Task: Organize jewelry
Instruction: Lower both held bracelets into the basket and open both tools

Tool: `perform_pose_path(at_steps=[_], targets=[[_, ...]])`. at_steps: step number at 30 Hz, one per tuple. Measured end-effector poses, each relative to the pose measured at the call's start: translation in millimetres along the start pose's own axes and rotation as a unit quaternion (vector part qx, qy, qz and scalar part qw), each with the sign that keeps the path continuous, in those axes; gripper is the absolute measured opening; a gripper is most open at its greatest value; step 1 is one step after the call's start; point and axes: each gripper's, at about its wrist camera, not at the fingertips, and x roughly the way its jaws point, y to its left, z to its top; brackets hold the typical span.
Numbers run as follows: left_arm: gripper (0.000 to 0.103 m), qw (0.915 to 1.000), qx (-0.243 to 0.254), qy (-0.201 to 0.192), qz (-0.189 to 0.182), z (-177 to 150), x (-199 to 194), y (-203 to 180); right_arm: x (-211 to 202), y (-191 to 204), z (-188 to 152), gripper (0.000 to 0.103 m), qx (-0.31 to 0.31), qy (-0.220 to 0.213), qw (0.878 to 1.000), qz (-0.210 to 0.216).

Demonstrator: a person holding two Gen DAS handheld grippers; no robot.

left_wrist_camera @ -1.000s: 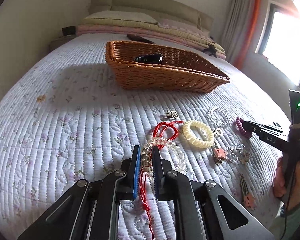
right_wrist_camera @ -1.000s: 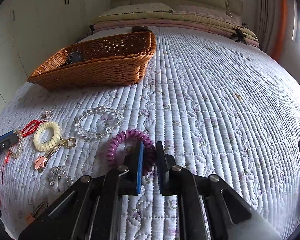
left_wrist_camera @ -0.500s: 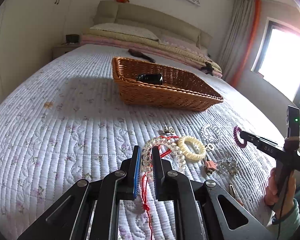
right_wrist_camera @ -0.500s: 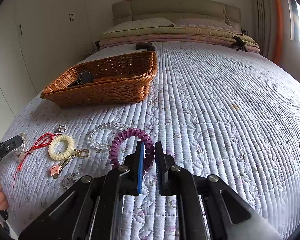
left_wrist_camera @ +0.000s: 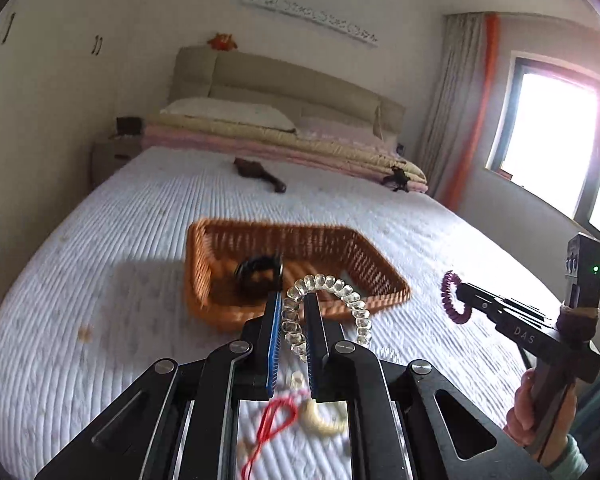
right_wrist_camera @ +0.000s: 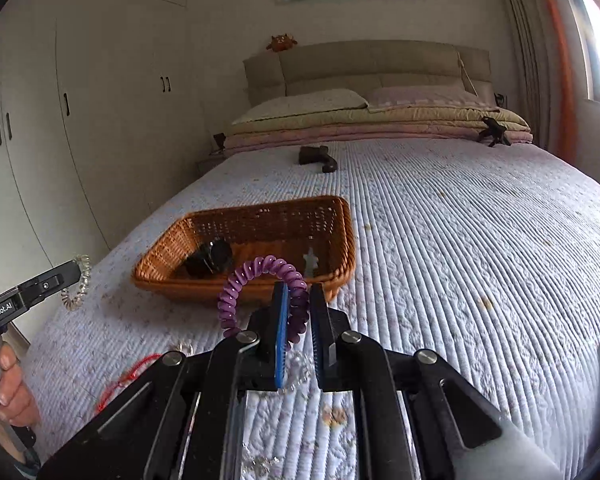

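My left gripper [left_wrist_camera: 292,304] is shut on a clear bead bracelet [left_wrist_camera: 328,286] and holds it in the air in front of the wicker basket [left_wrist_camera: 220,312]. My right gripper [right_wrist_camera: 299,294] is shut on a purple coil bracelet [right_wrist_camera: 236,284], also lifted, in front of the same basket [right_wrist_camera: 340,236]. The basket holds a black item [right_wrist_camera: 210,258] and a small pale star piece [right_wrist_camera: 310,261]. The right gripper with the purple coil [left_wrist_camera: 450,300] shows in the left wrist view. The left gripper with the clear beads [right_wrist_camera: 80,284] shows in the right wrist view.
A red cord [left_wrist_camera: 274,420] and a cream coil bracelet [left_wrist_camera: 324,420] lie on the quilt below my left gripper. The red cord [right_wrist_camera: 128,376] and small clear pieces [right_wrist_camera: 184,347] lie on the quilt near my right gripper. A dark object [right_wrist_camera: 318,157] lies farther up the bed, near the pillows [right_wrist_camera: 300,104].
Both grippers have risen from the quilt with their bracelets and moved toward the basket. The red cord has stayed on the quilt.
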Motion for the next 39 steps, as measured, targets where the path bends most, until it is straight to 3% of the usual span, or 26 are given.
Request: perform_pose_path(at_steps=[7,14,23,33,36,39], targets=[[0.011,0.9985,-0.03,0.041,-0.02,29.5,91.2,1.8,76.4,7.6,41.8,0.012,0.008,0.037,0.999,-0.017],[0.011,0.9951,-0.019,0.095,0.021,8.0,155.6,2.5,135.7,-4.3,31.8,0.012,0.026,0.083,0.996,-0.01],[0.011,0.993,-0.019,0.116,0.011,-1.7,167.5,3.1,156.4,4.2,13.9,0.012,-0.007,0.103,0.994,-0.02],[0.012,0.9931,-0.027,0.115,0.0,-4.5,167.3,6.7,159.6,-3.0,9.0,0.013,0.002,0.106,0.994,-0.017],[0.02,0.9938,-0.035,0.105,-0.01,-3.1,161.4,10.1,154.9,-4.0,9.7,0.013,0.005,0.1,0.995,-0.013],[0.034,0.9957,-0.033,0.087,-0.007,-0.7,152.3,9.0,151.6,-4.9,10.2,0.013,0.008,0.094,0.996,-0.005]])
